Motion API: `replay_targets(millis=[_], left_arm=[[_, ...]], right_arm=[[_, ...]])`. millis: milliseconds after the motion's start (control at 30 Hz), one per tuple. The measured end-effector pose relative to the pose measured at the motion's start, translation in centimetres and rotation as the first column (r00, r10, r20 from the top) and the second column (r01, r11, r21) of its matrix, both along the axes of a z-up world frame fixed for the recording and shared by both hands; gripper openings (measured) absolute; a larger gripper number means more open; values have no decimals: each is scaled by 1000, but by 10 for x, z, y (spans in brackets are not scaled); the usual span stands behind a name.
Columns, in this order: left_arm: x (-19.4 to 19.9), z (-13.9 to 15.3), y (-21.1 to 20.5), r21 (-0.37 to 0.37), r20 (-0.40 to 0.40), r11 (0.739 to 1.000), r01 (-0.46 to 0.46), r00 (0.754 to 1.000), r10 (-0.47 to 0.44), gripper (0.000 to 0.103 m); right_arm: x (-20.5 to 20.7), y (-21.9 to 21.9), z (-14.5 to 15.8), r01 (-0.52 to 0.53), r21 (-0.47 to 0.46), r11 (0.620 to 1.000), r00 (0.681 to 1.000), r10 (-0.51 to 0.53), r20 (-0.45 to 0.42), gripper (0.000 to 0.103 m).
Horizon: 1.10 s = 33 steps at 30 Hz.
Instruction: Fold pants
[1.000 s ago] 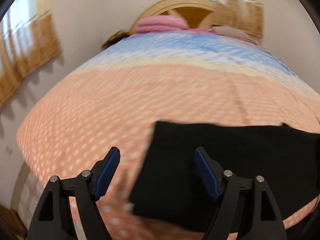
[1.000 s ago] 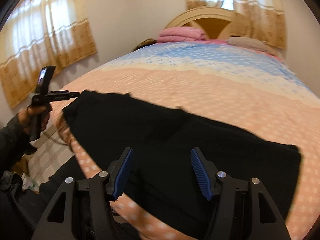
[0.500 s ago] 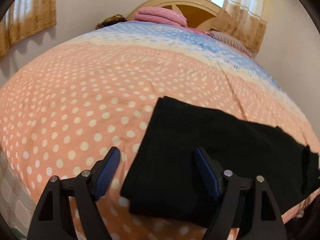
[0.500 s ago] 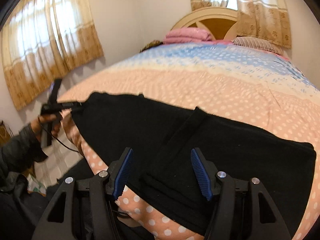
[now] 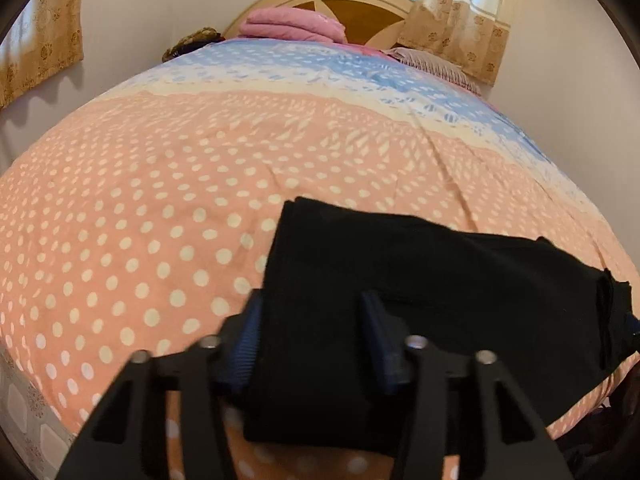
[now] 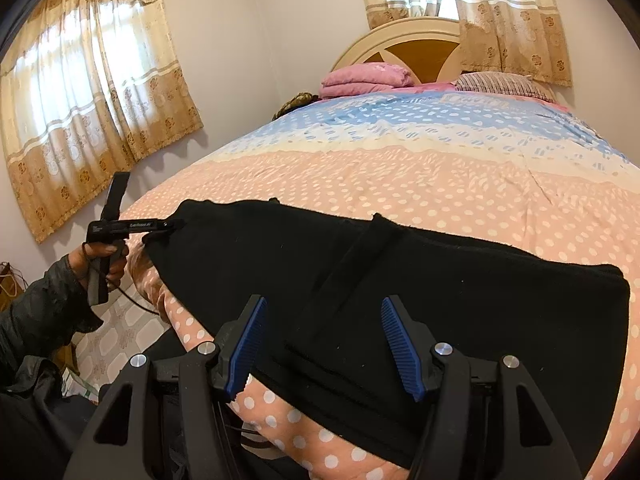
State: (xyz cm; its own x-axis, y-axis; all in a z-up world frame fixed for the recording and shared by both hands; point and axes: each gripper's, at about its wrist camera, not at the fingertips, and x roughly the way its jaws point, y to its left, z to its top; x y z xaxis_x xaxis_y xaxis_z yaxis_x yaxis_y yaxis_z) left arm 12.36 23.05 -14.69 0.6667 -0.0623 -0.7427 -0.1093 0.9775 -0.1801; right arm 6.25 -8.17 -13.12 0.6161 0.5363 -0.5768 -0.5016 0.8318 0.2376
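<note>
Black pants [image 6: 440,280] lie folded lengthwise across the near edge of the polka-dot bed [image 6: 400,176]. In the left wrist view their narrow end [image 5: 440,280] runs in between the fingers of my left gripper [image 5: 312,332], whose jaws are closing, blurred, with the fabric between them and a gap still showing. From the right wrist view that left gripper [image 6: 168,229] sits at the pants' far-left corner, held by a hand [image 6: 100,256]. My right gripper [image 6: 322,344] stands open just above the wider end, nothing pinched.
A pink folded blanket [image 6: 366,78] and a striped pillow [image 6: 500,82] lie by the headboard [image 6: 416,40]. Curtains [image 6: 92,100] hang on the left wall. Tiled floor [image 6: 120,332] shows beside the bed's left edge. The bedspread [image 5: 160,200] beyond the pants is flat.
My left gripper's jaws have narrowed around the pants' end, and its view has tipped down closer to the fabric. The right gripper has stayed put, still open.
</note>
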Motion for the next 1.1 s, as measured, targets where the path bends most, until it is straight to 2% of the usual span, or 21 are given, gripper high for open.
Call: replay_targets(millis=[33, 167, 367, 533, 700, 1000, 1100], left_arm=[[-1, 1, 4, -26, 7, 1000, 1, 1000, -1, 29], [-8, 0, 19, -162, 32, 987, -17, 999, 23, 23], [-19, 13, 12, -163, 100, 987, 1, 995, 16, 21], [-28, 45, 2, -185, 176, 982, 31, 984, 2, 21], [-36, 76, -23, -218, 235, 969, 120, 970, -67, 21], [-40, 116, -91, -299, 295, 900, 316, 928, -228, 20], [-36, 128, -122, -306, 315, 869, 390, 902, -294, 20]], right_arm=[[0, 0, 0, 1, 2, 1000, 1000, -1, -2, 61], [1, 0, -2, 1, -2, 1000, 1000, -1, -6, 61], [2, -1, -2, 9, 1, 1000, 1000, -9, -4, 61], [2, -6, 2, 25, 13, 1000, 1000, -25, 6, 61], [3, -16, 9, 53, 22, 998, 998, -53, 13, 61], [-10, -55, 28, 141, 60, 988, 989, -143, 31, 61], [-16, -75, 29, 185, 68, 980, 982, -188, 33, 61]])
